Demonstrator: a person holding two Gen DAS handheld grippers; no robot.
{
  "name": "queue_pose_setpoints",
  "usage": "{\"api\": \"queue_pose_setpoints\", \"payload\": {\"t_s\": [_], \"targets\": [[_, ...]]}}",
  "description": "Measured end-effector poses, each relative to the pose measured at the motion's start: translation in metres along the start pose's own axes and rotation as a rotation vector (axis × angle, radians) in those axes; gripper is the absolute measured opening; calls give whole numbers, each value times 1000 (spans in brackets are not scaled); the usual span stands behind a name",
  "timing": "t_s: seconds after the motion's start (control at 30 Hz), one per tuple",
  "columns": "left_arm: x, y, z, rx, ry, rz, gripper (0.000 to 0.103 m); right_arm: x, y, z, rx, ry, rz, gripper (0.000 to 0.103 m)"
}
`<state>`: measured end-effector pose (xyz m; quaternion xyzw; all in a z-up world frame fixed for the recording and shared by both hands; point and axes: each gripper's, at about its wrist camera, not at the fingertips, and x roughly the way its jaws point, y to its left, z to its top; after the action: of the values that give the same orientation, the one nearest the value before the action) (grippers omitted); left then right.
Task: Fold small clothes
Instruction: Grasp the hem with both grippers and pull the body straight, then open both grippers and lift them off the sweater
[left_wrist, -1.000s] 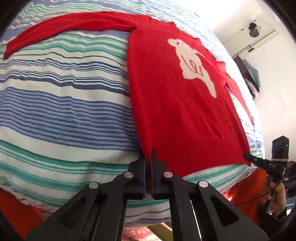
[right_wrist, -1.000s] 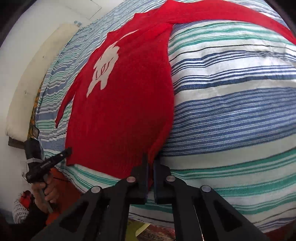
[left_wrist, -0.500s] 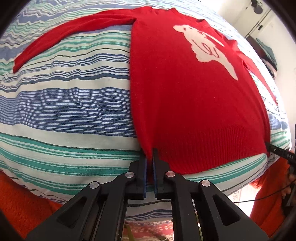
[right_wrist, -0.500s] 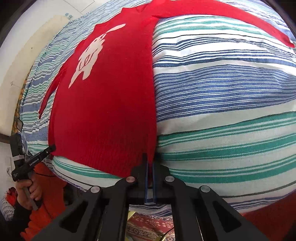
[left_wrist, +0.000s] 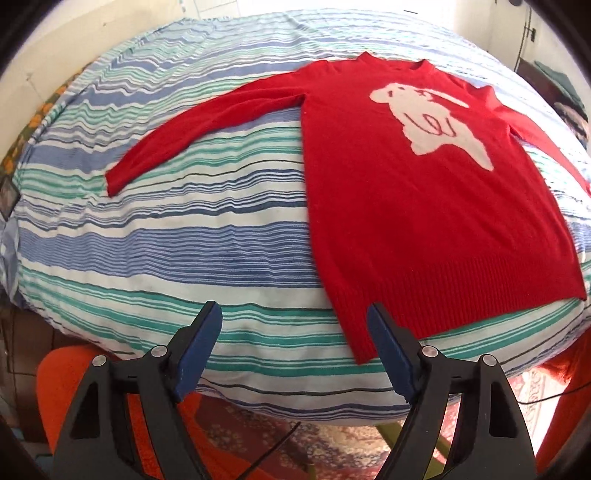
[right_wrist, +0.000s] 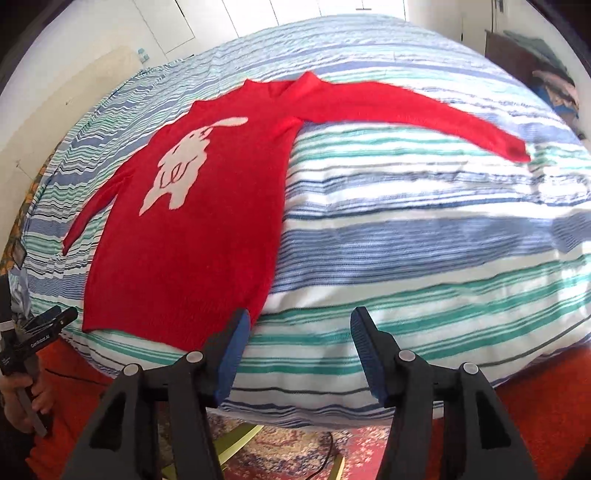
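A striped bedsheet (left_wrist: 184, 236) in blue, green and white covers the mattress, and both grippers sit back at its near edge, above the orange floor cloth and patterned rug below. The big change: half a second ago each gripper was pinched shut on a bottom corner of the red sweater (left_wrist: 424, 221), and now both have let go and pulled back. The left gripper (left_wrist: 295, 354) stands wide open with nothing in it, its right pad just beside the hem's near corner; the right gripper (right_wrist: 299, 350) is equally wide and empty, its left pad close against the opposite hem corner. That tells me the spreading step looks finished: the sweater lies flat, front up, white animal motif (left_wrist: 428, 118) showing, ribbed hem at the near mattress edge. Moving outward, the left sleeve (left_wrist: 207, 129) runs out diagonally across bare stripes, and the right sleeve (right_wrist: 417, 110) stretches away toward the far right side. Folding proper seems ready to start, likely with a sleeve brought in over the body. Room is generous: open sheet flanks the body on both sides, well apart from any clutter. The hem sits near the mattress drop-off, so a careless tug toward us could slide it over. Far back, white walls and a dark shelf of clothes (right_wrist: 546, 74) stay clear of the work.
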<state>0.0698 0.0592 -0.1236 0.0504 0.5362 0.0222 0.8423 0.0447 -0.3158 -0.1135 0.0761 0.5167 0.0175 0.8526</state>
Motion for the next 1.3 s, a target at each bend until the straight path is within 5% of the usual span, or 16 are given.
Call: {"api": "queue_pose_setpoints", "payload": {"t_s": [0.27, 0.5, 0.57, 0.87, 1.0, 1.1, 1.3], "targets": [[-7, -12, 5, 44, -36, 34, 82, 0, 55, 8, -188, -72, 73, 57], [19, -26, 6, 75, 1, -6, 82, 42, 102, -18, -400, 17, 138, 57], [40, -31, -1, 99, 85, -5, 83, 74, 99, -30, -381, 157, 113, 57], [16, -7, -9, 10, 79, -77, 85, 65, 81, -35, -320, 178, 158, 57], [-9, 24, -1, -120, -46, -78, 85, 43, 61, -23, -228, 200, 238, 57], [-9, 55, 9, -263, -100, -46, 85, 12, 11, 4, -69, 92, 280, 57], [22, 87, 3, -427, -46, -13, 85, -10, -184, 64, 619, -223, 329, 57]]}}
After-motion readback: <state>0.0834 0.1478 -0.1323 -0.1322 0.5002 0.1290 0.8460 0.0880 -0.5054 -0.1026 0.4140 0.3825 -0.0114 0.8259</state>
